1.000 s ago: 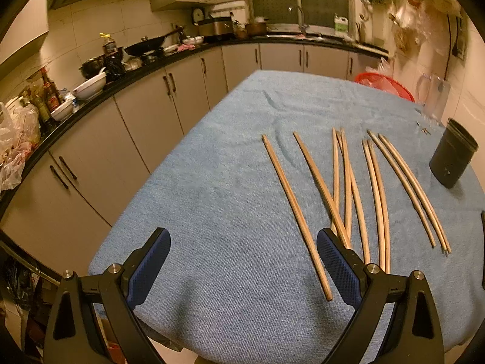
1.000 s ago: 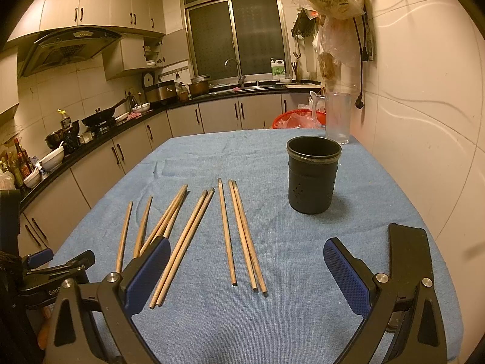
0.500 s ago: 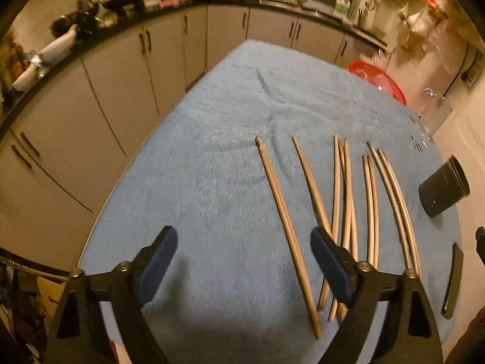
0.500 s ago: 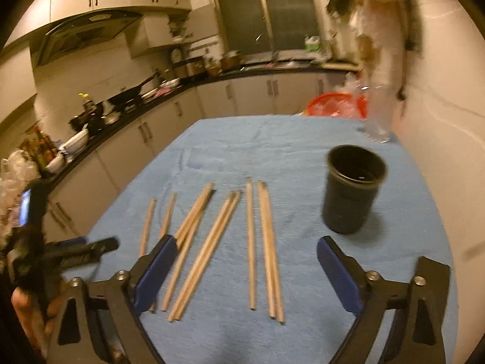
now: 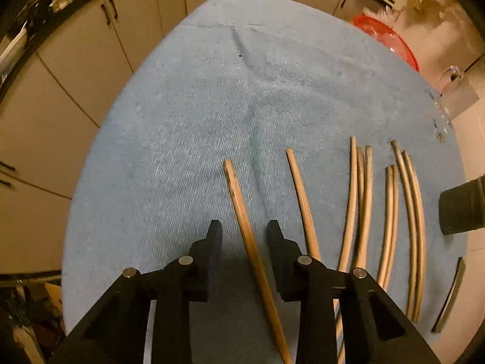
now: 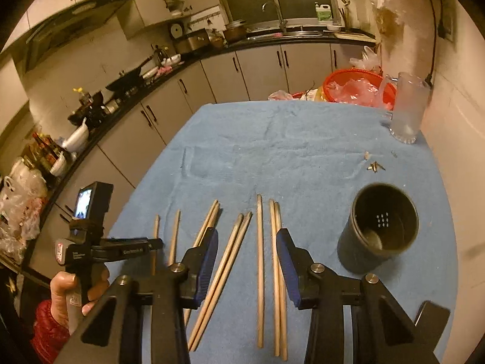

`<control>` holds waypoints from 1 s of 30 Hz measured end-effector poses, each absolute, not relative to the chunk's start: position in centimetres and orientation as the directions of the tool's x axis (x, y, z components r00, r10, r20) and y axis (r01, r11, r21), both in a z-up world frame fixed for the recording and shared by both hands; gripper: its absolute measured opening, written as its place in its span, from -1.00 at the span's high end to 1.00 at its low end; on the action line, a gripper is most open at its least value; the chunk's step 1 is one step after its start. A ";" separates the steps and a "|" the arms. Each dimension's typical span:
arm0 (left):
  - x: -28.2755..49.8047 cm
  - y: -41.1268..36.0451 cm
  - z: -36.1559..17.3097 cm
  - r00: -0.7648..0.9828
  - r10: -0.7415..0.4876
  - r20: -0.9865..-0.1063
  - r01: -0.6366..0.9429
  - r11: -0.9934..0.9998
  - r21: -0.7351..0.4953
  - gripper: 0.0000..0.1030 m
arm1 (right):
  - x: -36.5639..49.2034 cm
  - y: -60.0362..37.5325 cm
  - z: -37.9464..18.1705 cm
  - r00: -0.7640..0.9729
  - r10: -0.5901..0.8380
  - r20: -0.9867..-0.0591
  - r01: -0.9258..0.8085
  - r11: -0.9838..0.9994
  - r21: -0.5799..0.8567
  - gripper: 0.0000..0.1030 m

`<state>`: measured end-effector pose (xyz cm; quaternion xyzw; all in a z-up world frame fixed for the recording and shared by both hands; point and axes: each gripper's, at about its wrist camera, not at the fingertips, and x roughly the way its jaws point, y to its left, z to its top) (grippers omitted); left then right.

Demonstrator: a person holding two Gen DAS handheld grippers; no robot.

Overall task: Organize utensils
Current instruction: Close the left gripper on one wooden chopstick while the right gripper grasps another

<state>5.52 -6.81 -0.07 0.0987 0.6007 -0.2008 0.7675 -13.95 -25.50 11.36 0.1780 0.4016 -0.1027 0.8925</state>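
Both tongs have narrowed, left straddling chopstick.

Two hand-held black plastic grippers: the left gripper, seen from its own wrist camera, has angular black arms jointed with round silver pivot screws and flat dark fingers. The right gripper is of the same build, its fingers faced with ribbed blue pads and its black arms pinned by silver screws. From the right wrist view, the left unit shows a pistol-style handle, white lettering along its black bar, a red-and-white label and a small lit screen on top. The hand on it emerges from a red quilted sleeve.
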 end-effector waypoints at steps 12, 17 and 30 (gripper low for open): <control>4.7 -6.5 0.2 0.247 -0.116 -0.962 0.474 0.880 0.016 0.80 | -4.9 -27.4 7.5 0.452 0.009 -0.892 0.338 0.924 0.180 0.63; 4.3 -5.4 0.5 0.237 -0.135 -0.962 0.488 0.873 -0.003 0.79 | -2.0 -28.7 4.0 0.331 -0.030 -0.943 0.397 0.911 0.111 0.64; 4.7 -5.0 0.2 0.246 -0.146 -0.958 0.512 0.859 0.001 0.78 | 0.2 -30.4 0.5 0.223 -0.089 -0.971 0.450 0.893 0.022 0.73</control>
